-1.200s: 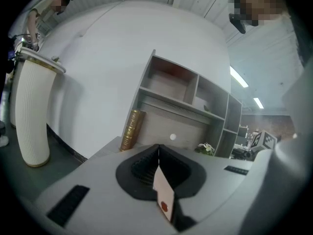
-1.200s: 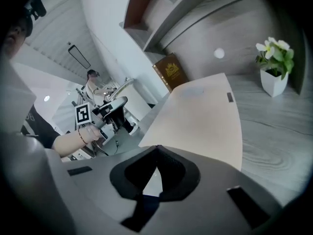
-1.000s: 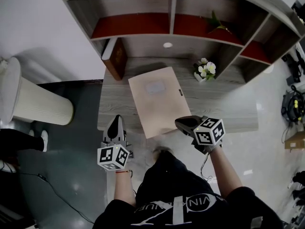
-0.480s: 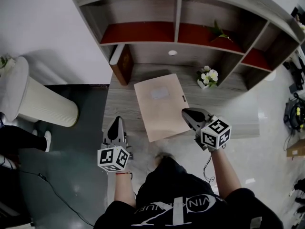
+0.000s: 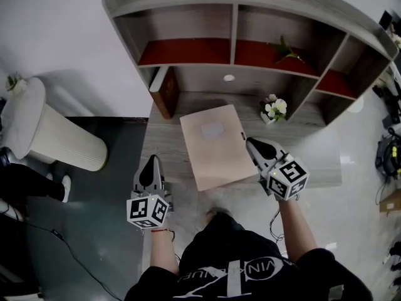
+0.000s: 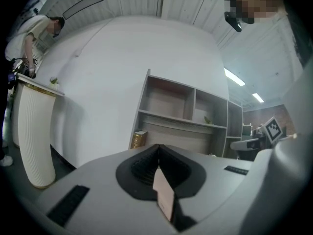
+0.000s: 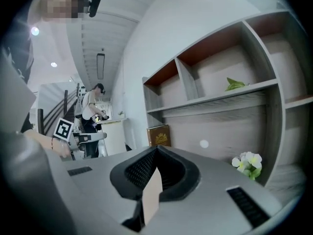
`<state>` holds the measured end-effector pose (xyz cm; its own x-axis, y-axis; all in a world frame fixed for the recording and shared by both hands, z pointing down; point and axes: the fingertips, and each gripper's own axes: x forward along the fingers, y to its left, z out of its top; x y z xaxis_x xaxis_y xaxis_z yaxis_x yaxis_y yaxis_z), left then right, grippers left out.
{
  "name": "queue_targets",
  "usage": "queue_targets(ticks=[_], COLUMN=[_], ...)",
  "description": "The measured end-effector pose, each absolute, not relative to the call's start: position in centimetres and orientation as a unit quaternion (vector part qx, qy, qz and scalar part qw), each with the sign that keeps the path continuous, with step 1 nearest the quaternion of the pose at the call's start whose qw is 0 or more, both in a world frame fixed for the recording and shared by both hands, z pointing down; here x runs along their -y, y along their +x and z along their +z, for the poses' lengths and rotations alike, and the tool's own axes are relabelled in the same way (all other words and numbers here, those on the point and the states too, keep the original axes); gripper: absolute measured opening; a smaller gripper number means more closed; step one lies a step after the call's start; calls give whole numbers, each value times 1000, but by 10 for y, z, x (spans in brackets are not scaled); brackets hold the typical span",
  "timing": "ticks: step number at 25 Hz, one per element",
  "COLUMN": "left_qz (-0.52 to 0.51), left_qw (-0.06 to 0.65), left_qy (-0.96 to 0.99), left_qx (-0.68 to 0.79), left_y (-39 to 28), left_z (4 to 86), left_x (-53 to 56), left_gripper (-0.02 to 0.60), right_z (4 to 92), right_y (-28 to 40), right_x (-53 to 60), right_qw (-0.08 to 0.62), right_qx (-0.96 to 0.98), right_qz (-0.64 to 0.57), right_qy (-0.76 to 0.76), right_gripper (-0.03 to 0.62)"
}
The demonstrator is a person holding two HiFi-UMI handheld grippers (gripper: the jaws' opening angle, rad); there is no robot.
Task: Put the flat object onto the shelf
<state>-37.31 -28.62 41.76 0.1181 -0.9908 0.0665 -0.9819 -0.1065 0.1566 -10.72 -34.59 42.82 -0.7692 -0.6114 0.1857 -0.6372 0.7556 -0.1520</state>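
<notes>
A flat beige folder [image 5: 216,146] hangs tilted over the grey desk [image 5: 164,144], its near corner past the front edge. My right gripper [image 5: 252,144] is shut on its right edge; in the right gripper view a pale sliver [image 7: 152,195] sits between the closed jaws [image 7: 157,151]. My left gripper [image 5: 151,163] hovers left of the folder, apart from it, jaws together [image 6: 159,148] with a thin pale strip I cannot identify. The grey shelf unit [image 5: 233,25] with red boards stands behind the desk.
A brown book [image 5: 168,91] leans at the desk's back left. White flowers [image 5: 274,107] stand at the back right, and a green leaf [image 5: 285,47] lies on the upper shelf. A white ribbed pedestal [image 5: 53,137] stands on the floor to the left.
My right gripper has risen and moved toward the shelf with the folder in it, rolling as it went. The left gripper has lifted a little, still apart from the folder.
</notes>
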Motion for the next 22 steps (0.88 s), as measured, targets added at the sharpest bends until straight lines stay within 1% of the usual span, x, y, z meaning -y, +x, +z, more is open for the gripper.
queue_targets(ticks=[10,22], left_qz=[-40,-57], left_qw=[57,30], left_qy=[737,726], left_qx=[673,685], left_y=[-384,-399], left_z=[393,362], left_x=[285,289], left_gripper=[5,5], right_z=[396,368], right_y=[-105,-104], right_x=[354,366], right_qw=[25,-12], right_qx=[933,929], right_qz=[54,25], right_qy=[356,369], right_gripper=[9,9])
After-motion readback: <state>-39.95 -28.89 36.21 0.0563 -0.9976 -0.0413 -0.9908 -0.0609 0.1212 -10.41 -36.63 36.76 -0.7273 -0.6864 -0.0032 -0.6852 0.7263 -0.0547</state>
